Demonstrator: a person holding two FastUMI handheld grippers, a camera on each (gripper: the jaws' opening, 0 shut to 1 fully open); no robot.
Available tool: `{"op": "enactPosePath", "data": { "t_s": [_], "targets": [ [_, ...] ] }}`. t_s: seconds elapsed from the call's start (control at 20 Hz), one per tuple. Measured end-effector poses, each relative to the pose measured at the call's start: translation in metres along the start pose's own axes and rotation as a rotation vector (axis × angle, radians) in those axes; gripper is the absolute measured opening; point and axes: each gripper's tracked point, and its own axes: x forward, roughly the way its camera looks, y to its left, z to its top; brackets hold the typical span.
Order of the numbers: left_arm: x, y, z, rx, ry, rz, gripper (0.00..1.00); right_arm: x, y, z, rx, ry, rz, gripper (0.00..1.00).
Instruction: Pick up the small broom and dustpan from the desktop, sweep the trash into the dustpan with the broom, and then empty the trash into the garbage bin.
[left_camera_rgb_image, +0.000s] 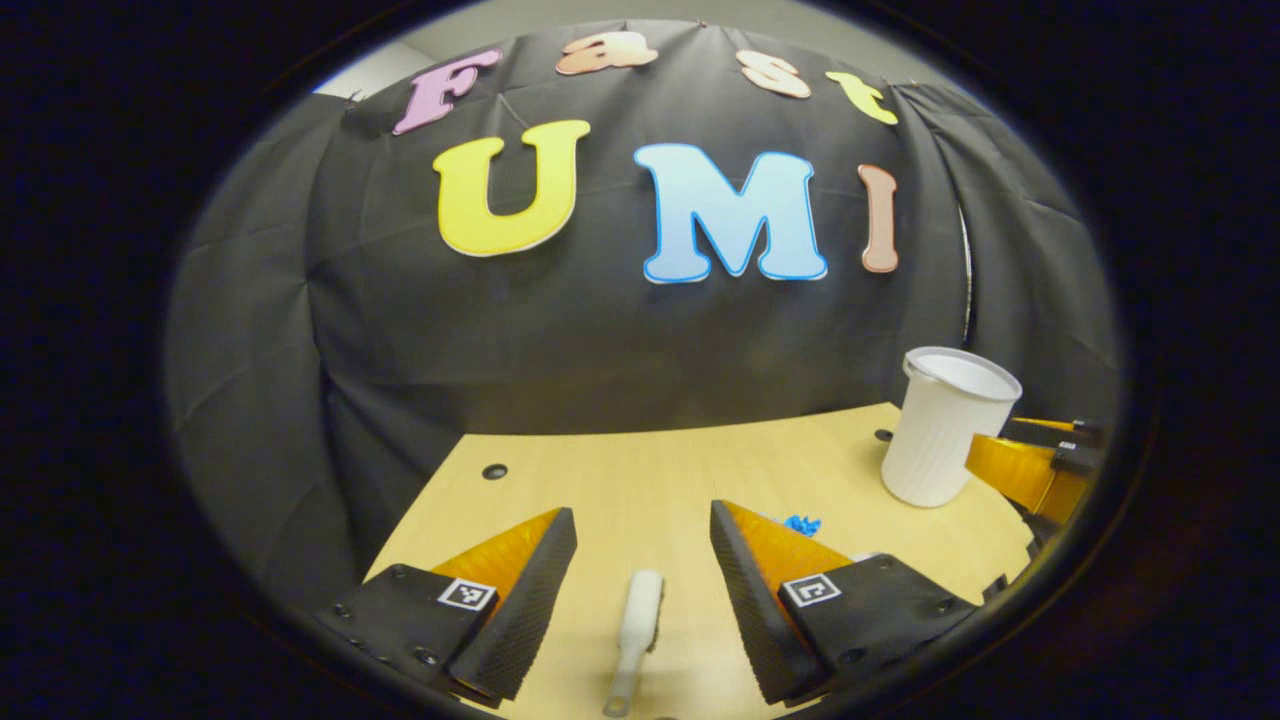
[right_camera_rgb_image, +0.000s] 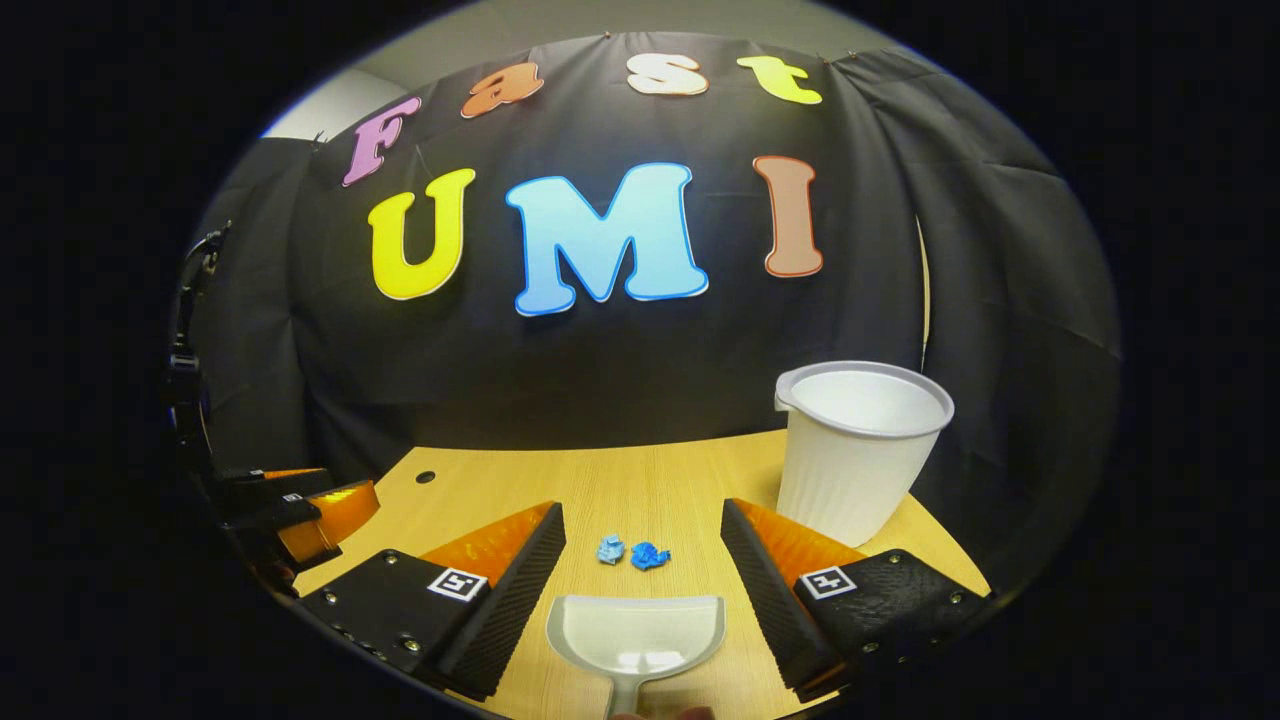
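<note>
In the left gripper view, the left gripper (left_camera_rgb_image: 640, 560) hangs low over a pale wooden desktop (left_camera_rgb_image: 640, 480), its two fingers spread wide apart and grasping nothing. Between them, at the bottom centre of the frame, the small broom (left_camera_rgb_image: 636, 630) lies flat on the wood, handle toward the camera and brush head pointing away. It looks like light, stiff plastic; the slim handle seems the natural place to pinch, though smooth plastic may slip or twist.

In the right gripper view, the right gripper (right_camera_rgb_image: 640, 560) is likewise spread open and empty. At the bottom centre the dustpan (right_camera_rgb_image: 636, 632) rests on the desktop between the fingers, its scoop opening facing away and its short handle at the frame's lower edge. It appears thin, light and rigid; the handle is the likely grip.

Just beyond the dustpan's lip, two crumpled blue scraps of trash (right_camera_rgb_image: 631, 552) sit close together on the wood. Farther back, at the right of the frame, a white ribbed garbage bin (right_camera_rgb_image: 858, 450) stands upright, probably easy to tip.
</note>
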Motion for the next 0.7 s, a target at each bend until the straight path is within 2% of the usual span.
{"op": "enactPosePath", "data": {
  "t_s": [0.35, 0.7],
  "targets": [
    [0.029, 0.000, -0.073, -0.021, 0.193, -0.023, 0.89, 0.016, 0.002, -0.051, -0.012, 0.171, 0.027, 0.98],
    [0.067, 0.005, -0.145, -0.007, 0.399, -0.046, 0.89, 0.018, -0.004, -0.125, 0.022, 0.439, 0.024, 0.98]
  ]
}}
